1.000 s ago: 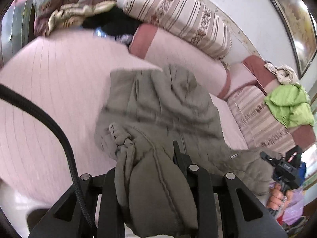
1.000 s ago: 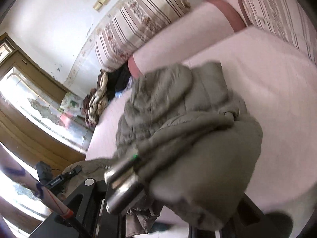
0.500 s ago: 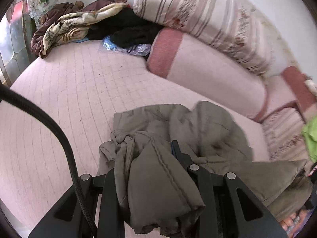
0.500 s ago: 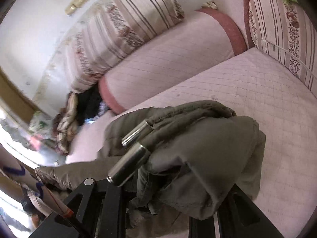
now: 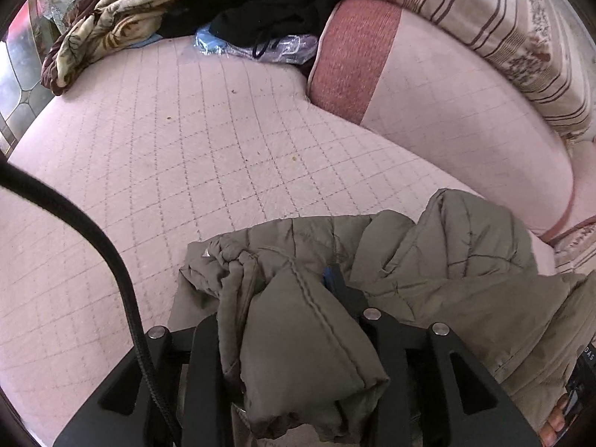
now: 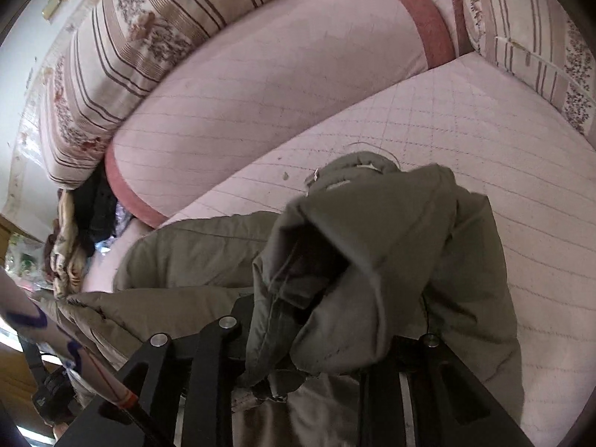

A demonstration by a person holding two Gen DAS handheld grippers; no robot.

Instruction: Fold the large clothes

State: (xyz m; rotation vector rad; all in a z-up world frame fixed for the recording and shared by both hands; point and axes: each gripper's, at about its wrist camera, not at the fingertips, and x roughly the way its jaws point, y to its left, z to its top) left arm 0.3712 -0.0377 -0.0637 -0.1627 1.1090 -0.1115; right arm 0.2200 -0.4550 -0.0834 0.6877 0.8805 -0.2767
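Open quilted seat (image 5: 208,141) ahead; bolster (image 5: 428,104) walls the back, clothes pile (image 5: 193,3) blocks the far-left corner.

Olive quilted jacket (image 5: 465,260), pink quilted mattress (image 5: 186,141), striped, seemingly floral bolster (image 5: 503,18)

Bunched olive jacket (image 5: 313,339) fabric buries both grippers' fingertips — left gripper (image 5: 294,298), right gripper (image 6: 331,298); the jacket's lower part runs off the frame edges.

Striped cushion (image 5: 514,18), pink bolster (image 6: 260,85), crumpled blanket (image 5: 108,22).
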